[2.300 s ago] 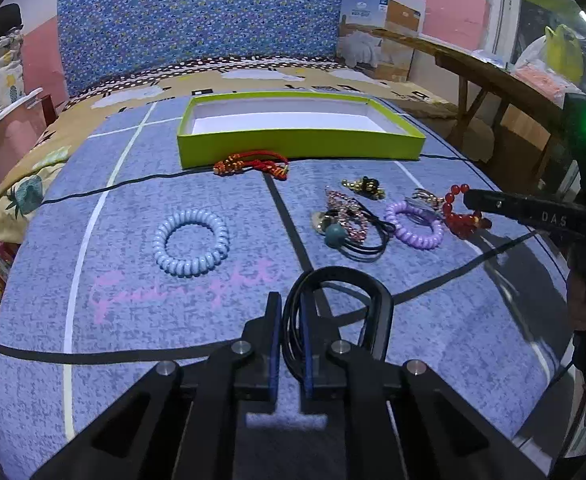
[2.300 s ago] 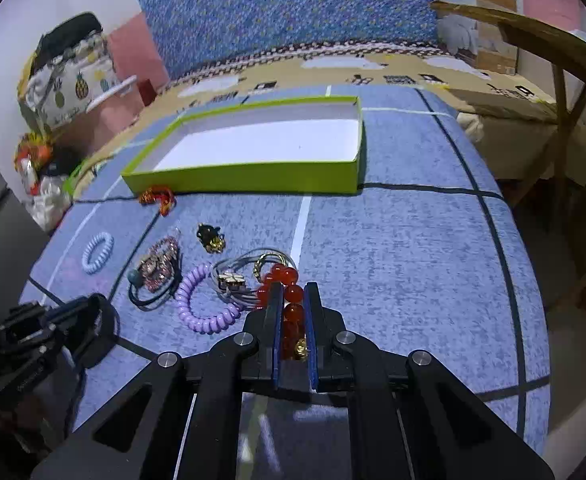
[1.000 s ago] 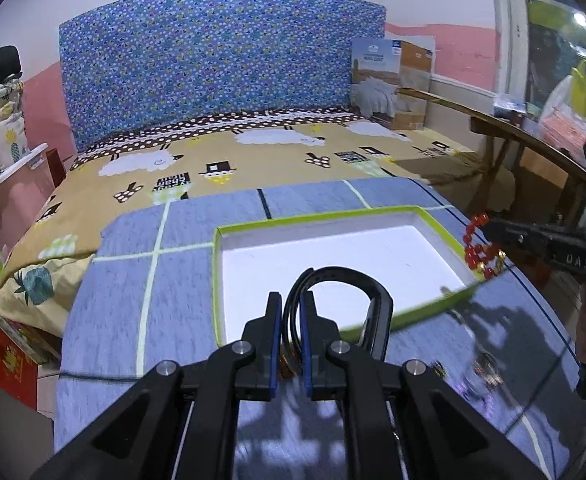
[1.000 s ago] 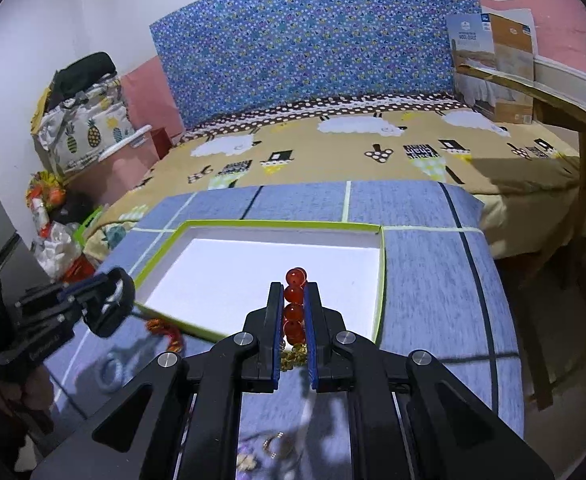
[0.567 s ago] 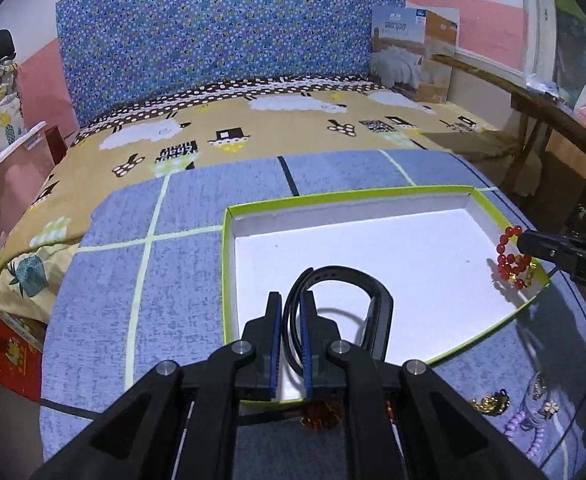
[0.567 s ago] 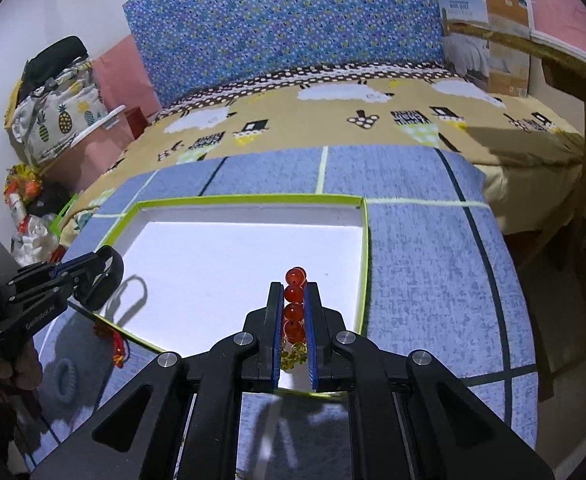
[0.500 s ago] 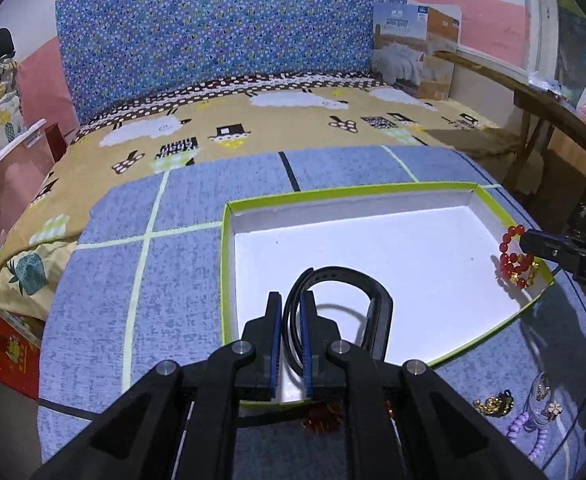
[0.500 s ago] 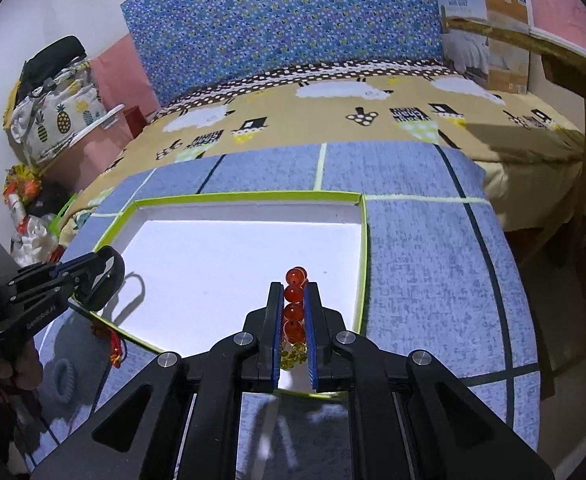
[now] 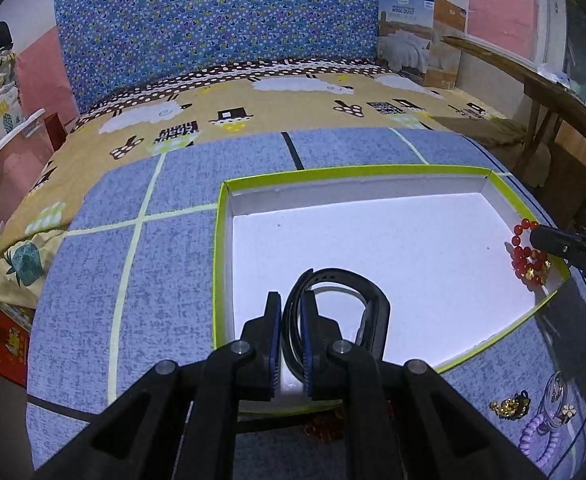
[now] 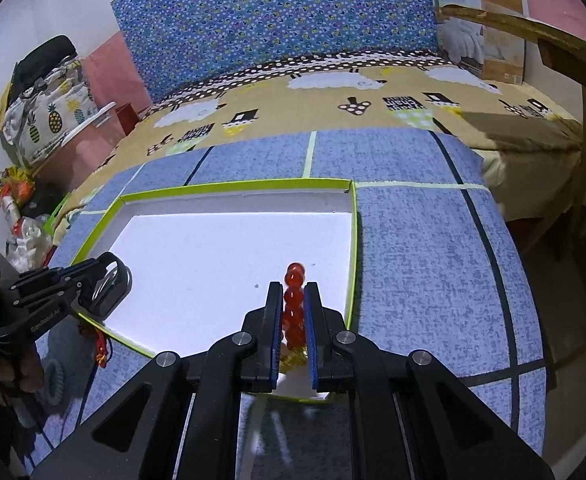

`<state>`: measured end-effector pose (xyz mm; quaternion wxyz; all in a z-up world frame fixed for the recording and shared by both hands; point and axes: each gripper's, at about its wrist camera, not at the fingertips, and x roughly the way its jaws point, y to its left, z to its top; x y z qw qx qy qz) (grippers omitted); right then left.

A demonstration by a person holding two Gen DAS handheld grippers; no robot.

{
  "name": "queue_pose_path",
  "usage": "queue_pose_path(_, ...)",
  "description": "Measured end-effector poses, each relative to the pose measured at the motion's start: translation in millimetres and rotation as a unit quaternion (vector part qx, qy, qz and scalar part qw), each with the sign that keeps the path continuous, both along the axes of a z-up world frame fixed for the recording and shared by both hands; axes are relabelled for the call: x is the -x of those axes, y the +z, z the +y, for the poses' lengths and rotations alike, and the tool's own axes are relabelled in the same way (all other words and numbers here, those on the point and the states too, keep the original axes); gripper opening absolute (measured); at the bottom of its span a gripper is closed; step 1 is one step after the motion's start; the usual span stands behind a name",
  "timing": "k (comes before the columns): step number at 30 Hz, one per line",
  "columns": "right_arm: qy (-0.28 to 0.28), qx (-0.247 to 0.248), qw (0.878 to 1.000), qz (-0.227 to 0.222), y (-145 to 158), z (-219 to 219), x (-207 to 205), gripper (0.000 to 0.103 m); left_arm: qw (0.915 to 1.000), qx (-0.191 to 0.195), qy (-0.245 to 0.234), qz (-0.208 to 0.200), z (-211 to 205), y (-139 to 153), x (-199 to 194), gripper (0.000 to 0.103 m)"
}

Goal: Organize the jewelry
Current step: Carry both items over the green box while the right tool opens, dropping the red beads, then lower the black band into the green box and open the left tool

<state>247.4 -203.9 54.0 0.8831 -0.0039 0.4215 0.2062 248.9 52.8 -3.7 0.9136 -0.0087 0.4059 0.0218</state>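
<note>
Blue textured cloth with pale and dark grid lines [image 9: 165, 264] is seen spread over a bed, with a tan sheep-print sheet [image 9: 293, 108] and a blue floral headboard [image 9: 221, 28] behind it. A shallow rectangular box with lime-green rim and white floor [image 9: 217, 248] is laid on the cloth.

Left gripper [image 9: 291, 336]: held over the near-left corner of the box, its blue pads closed on a black looped band [image 9: 357, 284]; the loop is seen curving out to the right of the fingers above the white floor. Whether the band touches the floor cannot be told.

Right gripper [image 10: 293, 328]: held over the near-right part of the box, closed on a string of round red beads with a gold charm [image 10: 294, 304]. The beads are seen standing up between the pads, the charm hanging below.

Outside the box, on the cloth near its front edge, a purple coil hair tie [image 9: 541, 444], a small gold ornament [image 9: 511, 406] and a red-and-gold knotted cord [image 10: 101, 344] are noted. A boxed wool quilt [image 9: 421, 36] is stood at the far right of the bed.
</note>
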Motion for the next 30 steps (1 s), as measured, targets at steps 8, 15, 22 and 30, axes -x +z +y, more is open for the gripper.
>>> queue_pose_path(8, -0.003, -0.012, 1.0, -0.021, 12.0, -1.9, 10.8, 0.031, 0.9994, 0.027, -0.011, -0.02, 4.3, 11.6, 8.9, 0.023)
queue_pose_path(15, -0.007, -0.025, 0.998, -0.051, 33.2, -9.0, 44.5, 0.031, 0.9966, 0.054, -0.019, -0.059, 8.0, 33.0, 42.6, 0.03)
queue_pose_path(22, 0.0, -0.018, 0.998, -0.068, 42.3, -12.3, 90.7, 0.031, 0.9941, 0.059, -0.027, -0.087, 2.4, 44.5, 88.6, 0.03)
queue_pose_path(30, 0.003, -0.019, 0.997, -0.078, 43.3, -18.6, 143.5, 0.031, 0.9934, 0.052, -0.024, -0.099, -5.7, 38.3, 141.2, 0.03)
